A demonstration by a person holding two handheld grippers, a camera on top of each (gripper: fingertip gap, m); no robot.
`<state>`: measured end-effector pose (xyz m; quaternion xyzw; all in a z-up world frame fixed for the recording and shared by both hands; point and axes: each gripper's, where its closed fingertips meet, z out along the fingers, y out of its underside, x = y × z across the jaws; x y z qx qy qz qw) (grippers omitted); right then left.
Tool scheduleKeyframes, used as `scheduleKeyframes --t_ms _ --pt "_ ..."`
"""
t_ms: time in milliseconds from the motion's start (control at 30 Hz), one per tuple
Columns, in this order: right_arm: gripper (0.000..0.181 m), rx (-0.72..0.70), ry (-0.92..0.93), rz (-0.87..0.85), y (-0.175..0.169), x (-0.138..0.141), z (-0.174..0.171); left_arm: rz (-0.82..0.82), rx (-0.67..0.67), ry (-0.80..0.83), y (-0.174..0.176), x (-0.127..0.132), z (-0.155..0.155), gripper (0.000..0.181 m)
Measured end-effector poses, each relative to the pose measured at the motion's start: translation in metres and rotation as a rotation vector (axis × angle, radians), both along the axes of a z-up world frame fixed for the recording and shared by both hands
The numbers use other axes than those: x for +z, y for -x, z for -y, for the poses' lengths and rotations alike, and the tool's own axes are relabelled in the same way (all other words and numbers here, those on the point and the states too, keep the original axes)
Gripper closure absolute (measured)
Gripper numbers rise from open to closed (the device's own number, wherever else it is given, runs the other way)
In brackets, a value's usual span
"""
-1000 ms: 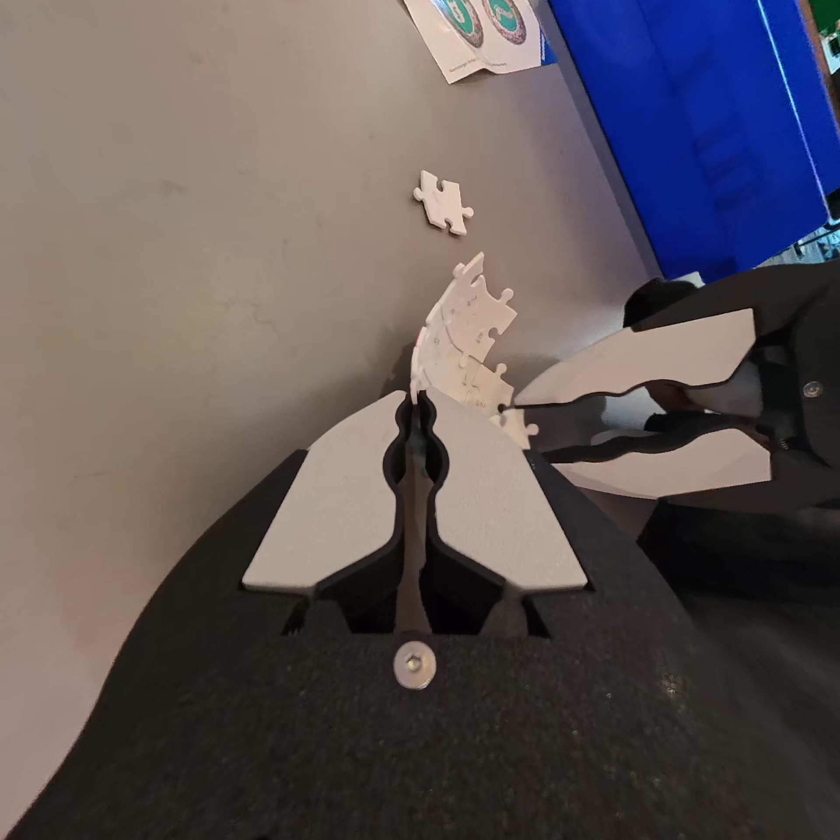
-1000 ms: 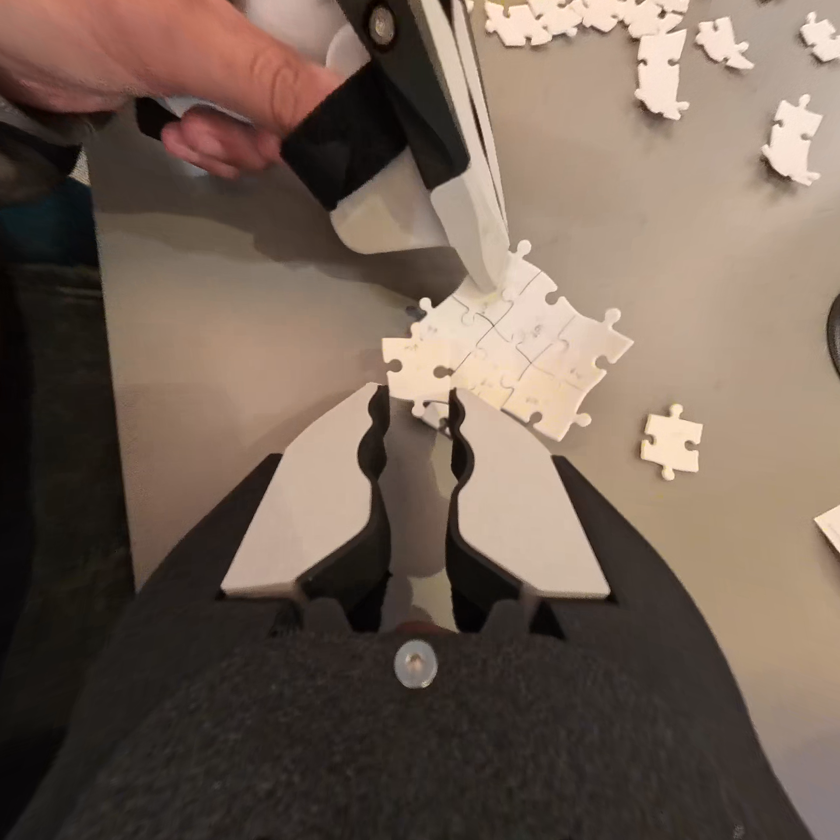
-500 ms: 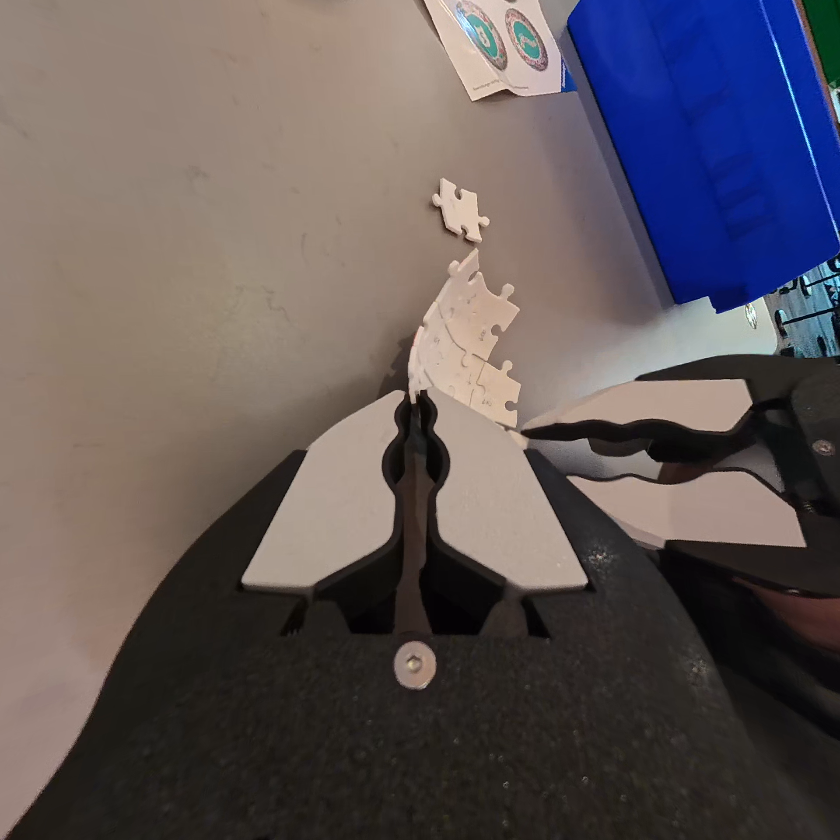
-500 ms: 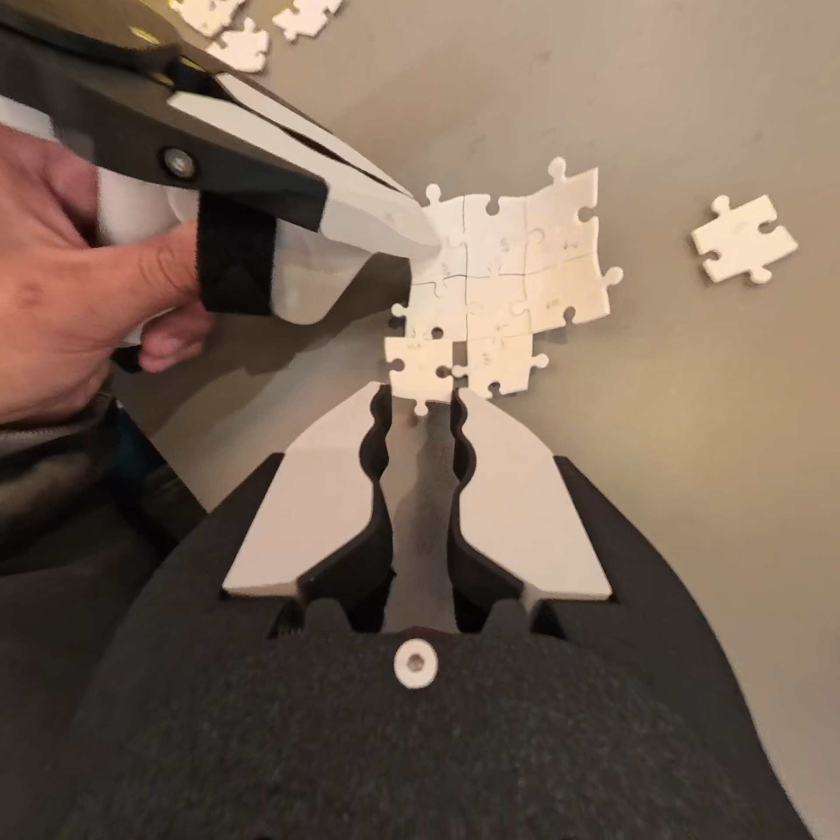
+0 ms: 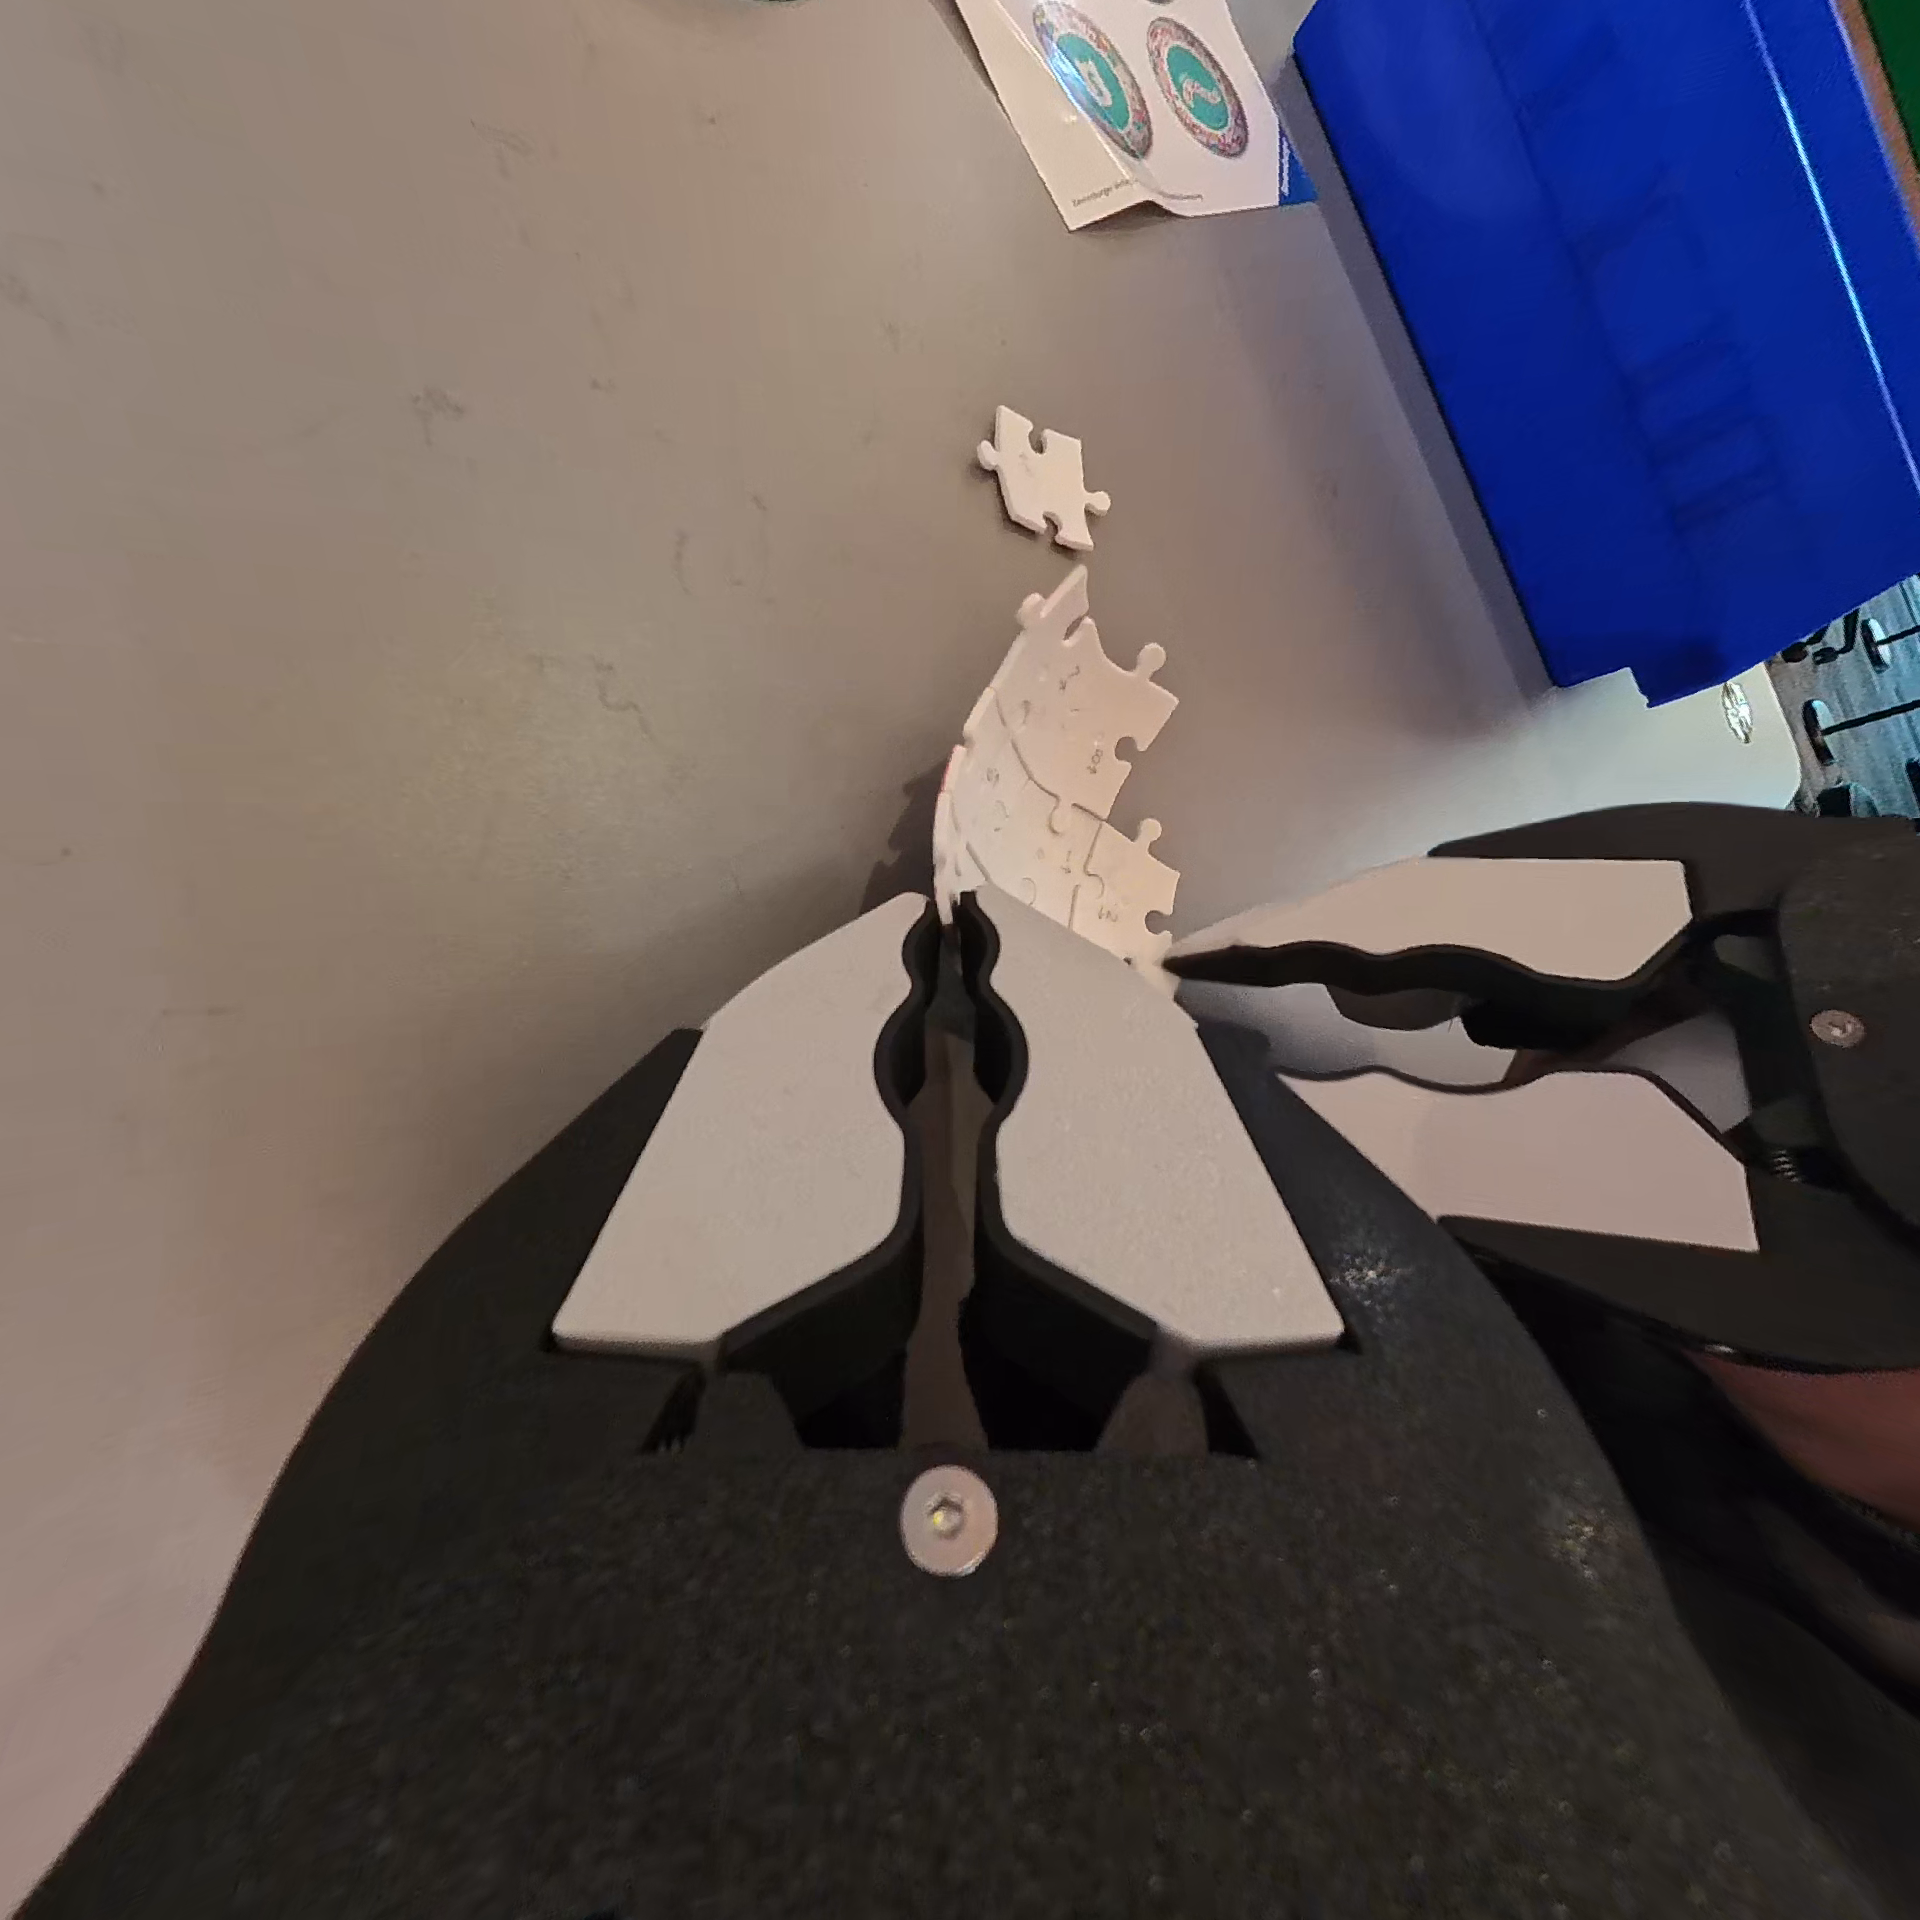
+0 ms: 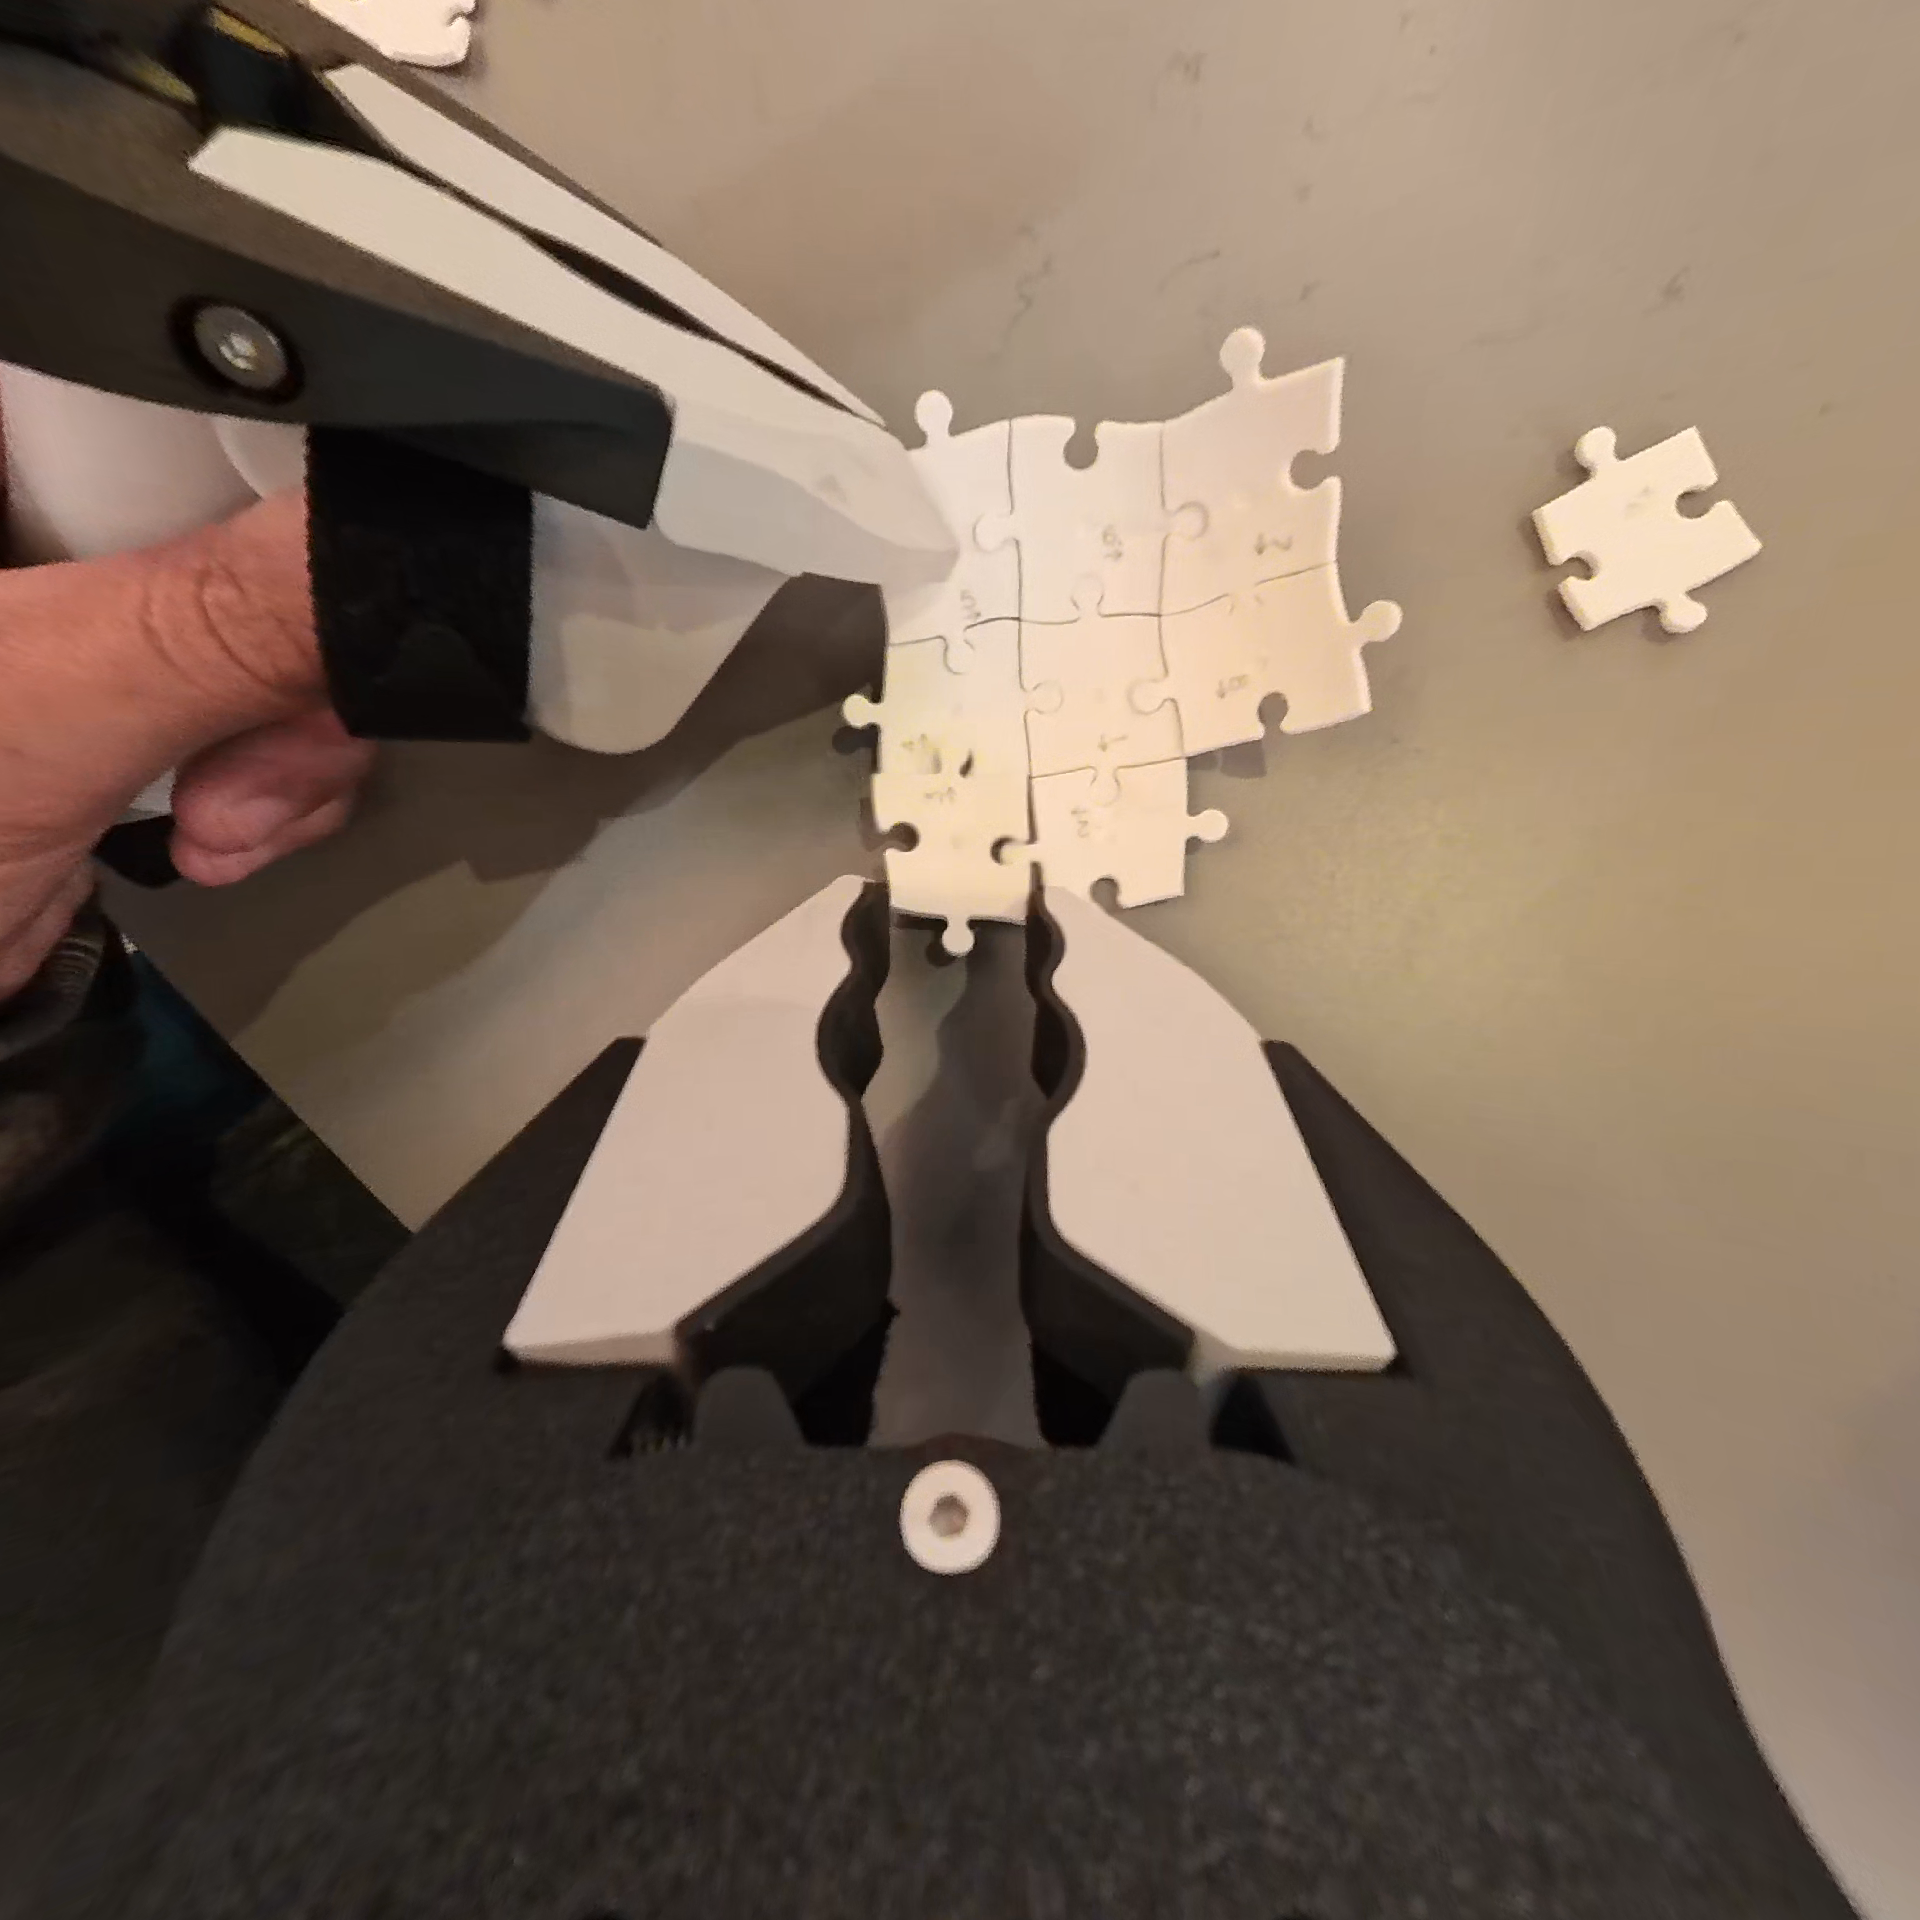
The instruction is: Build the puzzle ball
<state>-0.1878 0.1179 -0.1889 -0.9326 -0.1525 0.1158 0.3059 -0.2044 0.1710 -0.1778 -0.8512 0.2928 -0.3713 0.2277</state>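
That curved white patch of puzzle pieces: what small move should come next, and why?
Probably close the right gripper on the patch. Its jaws stand open at the patch's near edge piece, while the left gripper already pinches the patch's far corner, holding it clear of the table.

Left tool pinches the curved white puzzle section; right tool touches its edge.

Curved white panel of joined puzzle pieces raised above grey table, single loose piece flat just beside.
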Motion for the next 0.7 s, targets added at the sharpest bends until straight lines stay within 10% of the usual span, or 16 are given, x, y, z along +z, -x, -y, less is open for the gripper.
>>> scheduleKeyframes --t_ms 467,700 --pt "0.153 0.018 -0.037 0.055 0.000 0.002 -0.002 -0.008 0.000 -0.017 -0.001 0.001 0.001 0.178" --pt "0.181 0.153 -0.091 0.045 0.018 0.008 0.007 -0.012 -0.003 -0.019 -0.001 0.000 0.001 0.178"
